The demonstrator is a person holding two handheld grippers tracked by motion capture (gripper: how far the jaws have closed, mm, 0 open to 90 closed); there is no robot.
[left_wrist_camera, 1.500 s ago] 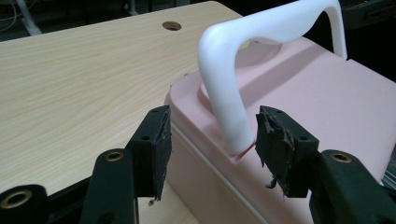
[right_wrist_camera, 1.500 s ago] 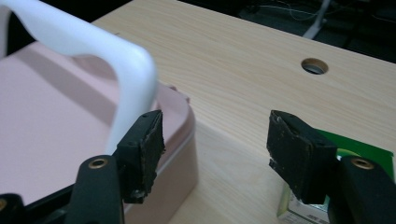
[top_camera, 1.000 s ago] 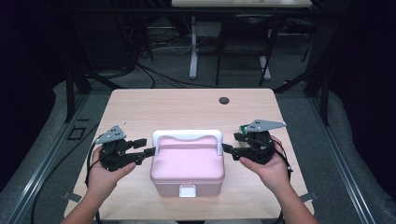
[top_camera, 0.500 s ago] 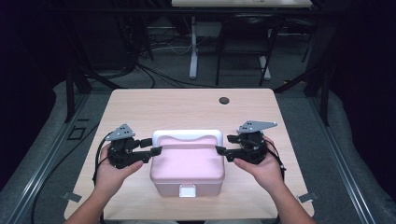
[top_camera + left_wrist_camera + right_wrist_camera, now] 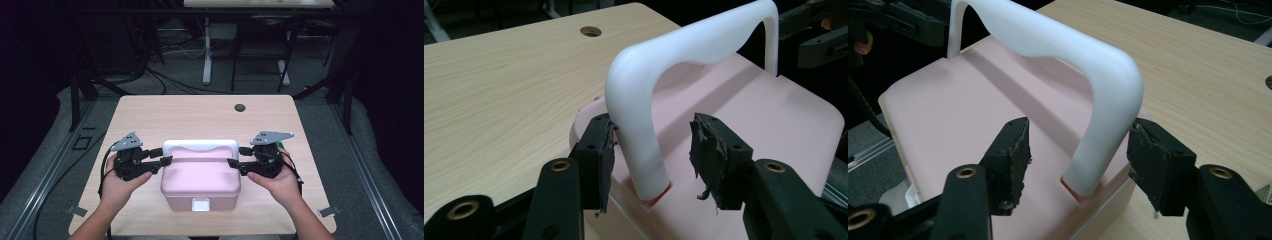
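Note:
A pink box (image 5: 200,182) with a white latch on its front stands near the table's front edge. Its white handle (image 5: 200,146) stands upright across the lid. My left gripper (image 5: 162,156) straddles the handle's left leg (image 5: 639,125). One pad sits close against the leg and the other pad (image 5: 709,150) stands apart. My right gripper (image 5: 239,157) straddles the handle's right leg (image 5: 1108,100), with a gap on the inner side. Both sets of jaws have just been closing with a handle leg between them. Neither pair presses on it.
The wooden table (image 5: 150,115) has a round cable hole (image 5: 240,107) at the back. Bare wood lies behind and beside the box. Dark floor, cables and desk legs lie beyond the far edge.
Both grippers have moved inward from the box's sides until their jaws stand around the handle's two legs. The box has stayed in place.

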